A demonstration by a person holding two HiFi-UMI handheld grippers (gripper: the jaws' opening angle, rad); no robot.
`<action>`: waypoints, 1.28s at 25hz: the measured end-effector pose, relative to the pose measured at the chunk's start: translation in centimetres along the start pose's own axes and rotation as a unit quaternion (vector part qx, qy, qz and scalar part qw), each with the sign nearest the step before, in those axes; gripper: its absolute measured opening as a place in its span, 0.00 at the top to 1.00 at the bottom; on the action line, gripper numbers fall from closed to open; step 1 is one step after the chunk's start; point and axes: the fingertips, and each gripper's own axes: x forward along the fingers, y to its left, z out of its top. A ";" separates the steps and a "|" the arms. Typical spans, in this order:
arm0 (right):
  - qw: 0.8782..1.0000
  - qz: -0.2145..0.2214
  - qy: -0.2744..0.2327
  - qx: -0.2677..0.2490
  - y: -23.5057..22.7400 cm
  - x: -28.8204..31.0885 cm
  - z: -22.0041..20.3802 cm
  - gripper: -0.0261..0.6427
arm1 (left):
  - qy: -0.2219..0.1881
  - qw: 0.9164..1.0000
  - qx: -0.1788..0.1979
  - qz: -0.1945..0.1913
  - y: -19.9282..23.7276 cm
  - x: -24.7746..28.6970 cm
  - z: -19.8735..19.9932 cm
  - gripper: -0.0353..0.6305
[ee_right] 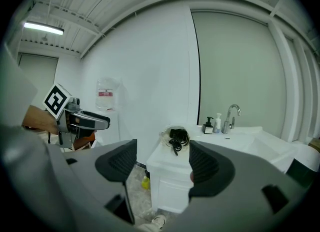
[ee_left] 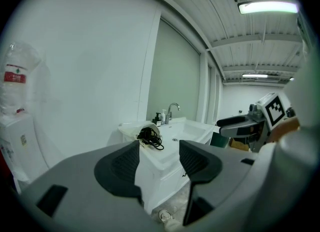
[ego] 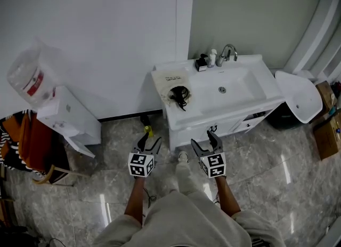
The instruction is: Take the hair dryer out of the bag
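The left tool (ego: 147, 143) and right tool (ego: 206, 143) hung spread and empty, short of the bench (ego: 234, 111). The dryer (ego: 179, 94) lay in its bag (ego: 165, 80) there.

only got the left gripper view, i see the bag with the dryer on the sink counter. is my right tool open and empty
Observer: Yes. The right gripper view shows the right tool with its jaws apart and nothing between them.
Operator: anything on the floor near the cabinet
Observer: A small yellow bottle sits on the floor beside the vanity, at the end where the bag lies, just ahead of the left tool.
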 end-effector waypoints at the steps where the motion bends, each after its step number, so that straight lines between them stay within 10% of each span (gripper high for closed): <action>1: 1.000 0.000 0.000 0.001 -0.4 0.6 -0.1 0.50 | 0.001 1.000 0.000 0.000 0.2 0.7 0.1 0.58; 32: 0.997 0.068 0.034 0.034 -15.2 26.1 3.6 0.50 | 0.065 0.998 0.010 0.011 9.5 27.5 7.3 0.58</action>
